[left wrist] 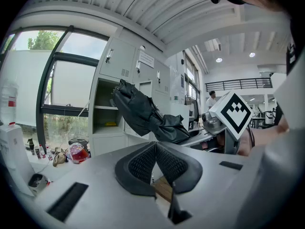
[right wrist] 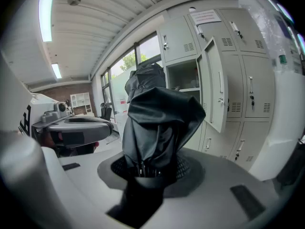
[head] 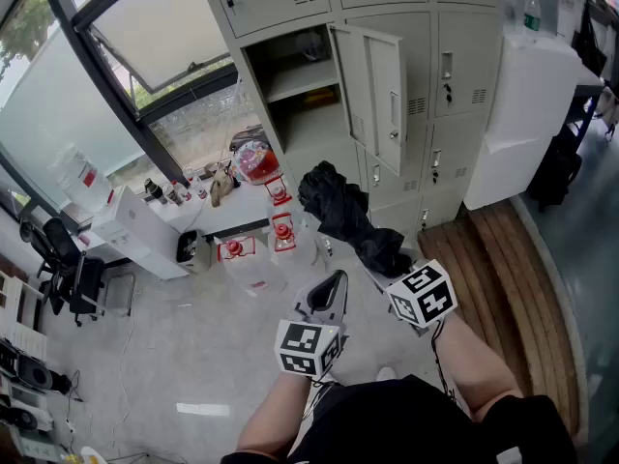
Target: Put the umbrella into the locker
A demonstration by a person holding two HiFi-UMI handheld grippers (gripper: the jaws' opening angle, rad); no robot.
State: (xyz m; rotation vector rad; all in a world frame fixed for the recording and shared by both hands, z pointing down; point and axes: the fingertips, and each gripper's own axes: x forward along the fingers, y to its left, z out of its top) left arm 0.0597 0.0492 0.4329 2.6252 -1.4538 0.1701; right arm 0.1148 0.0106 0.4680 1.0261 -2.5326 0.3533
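No writing can be read anywhere; the paper notice (right wrist: 207,17) on an upper locker door (right wrist: 212,37), top of the right gripper view, is too small.

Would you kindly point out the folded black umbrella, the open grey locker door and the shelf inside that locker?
Folded black umbrella (head: 340,213): head view, middle of its bunched fabric.
Open grey locker door (head: 375,85): head view, centre of the panel.
Shelf inside the open locker (head: 300,77): head view, its pale top surface.
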